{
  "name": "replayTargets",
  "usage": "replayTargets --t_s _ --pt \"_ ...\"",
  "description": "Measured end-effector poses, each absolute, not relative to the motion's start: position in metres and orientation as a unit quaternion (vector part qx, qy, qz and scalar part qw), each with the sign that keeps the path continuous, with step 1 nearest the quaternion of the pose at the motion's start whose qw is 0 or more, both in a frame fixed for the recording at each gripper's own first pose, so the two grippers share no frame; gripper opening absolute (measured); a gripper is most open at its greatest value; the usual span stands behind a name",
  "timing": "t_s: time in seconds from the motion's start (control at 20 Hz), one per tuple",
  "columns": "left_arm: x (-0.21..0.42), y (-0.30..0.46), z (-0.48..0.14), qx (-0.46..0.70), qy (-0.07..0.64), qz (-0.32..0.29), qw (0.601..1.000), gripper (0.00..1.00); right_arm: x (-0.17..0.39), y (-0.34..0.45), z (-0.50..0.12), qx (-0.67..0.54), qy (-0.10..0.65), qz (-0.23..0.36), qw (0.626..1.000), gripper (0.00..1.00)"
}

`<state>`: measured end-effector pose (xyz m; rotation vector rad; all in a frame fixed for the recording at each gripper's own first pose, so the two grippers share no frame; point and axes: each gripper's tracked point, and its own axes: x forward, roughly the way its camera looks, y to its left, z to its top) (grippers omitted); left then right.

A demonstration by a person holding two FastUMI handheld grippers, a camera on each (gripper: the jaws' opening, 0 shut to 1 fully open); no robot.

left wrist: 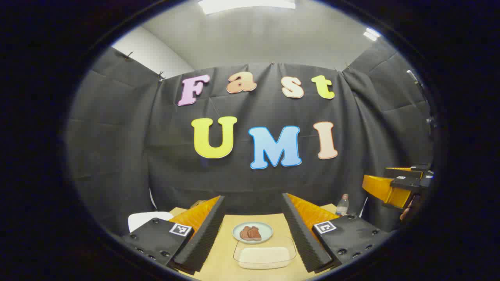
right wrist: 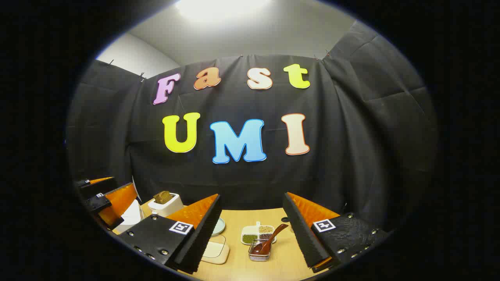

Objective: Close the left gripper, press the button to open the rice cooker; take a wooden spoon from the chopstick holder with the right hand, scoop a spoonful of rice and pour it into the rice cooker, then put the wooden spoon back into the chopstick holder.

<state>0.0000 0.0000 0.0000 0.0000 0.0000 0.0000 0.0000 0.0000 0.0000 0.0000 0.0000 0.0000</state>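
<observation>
Both your grippers, left [left wrist: 253,234] and right [right wrist: 252,234], hung with fingers spread, empty; the spoon [right wrist: 271,240] leaned in a clear holder [right wrist: 259,251] on the desk [right wrist: 250,220]; probably light, stiff; grasp its upper handle.

My left finger covers most of the white rounded thing [left wrist: 146,219] at the table's left edge, probably the cooker but I honestly can't tell. In the right gripper view, my finger hides half of the clear container of white rice [right wrist: 216,249]. The small clear bottle [left wrist: 342,205] is too tiny to make out.
</observation>
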Motion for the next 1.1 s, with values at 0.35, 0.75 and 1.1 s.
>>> replayTargets --t_s 0.35,0.75,1.1 --pt "0.010 0.028 -0.001 -0.016 0.000 0.007 1.000 0.93 0.008 0.020 0.006 -0.007 -0.003 0.000 1.000 0.96" --pt "0.012 0.020 0.006 -0.029 -0.018 -0.003 0.999 0.98 0.008 0.018 0.009 -0.011 -0.007 -0.006 1.000 0.92" --pt "0.001 0.046 0.014 -0.024 -0.042 0.015 0.999 1.00 0.010 0.029 0.005 -0.009 0.001 0.010 1.000 0.96"
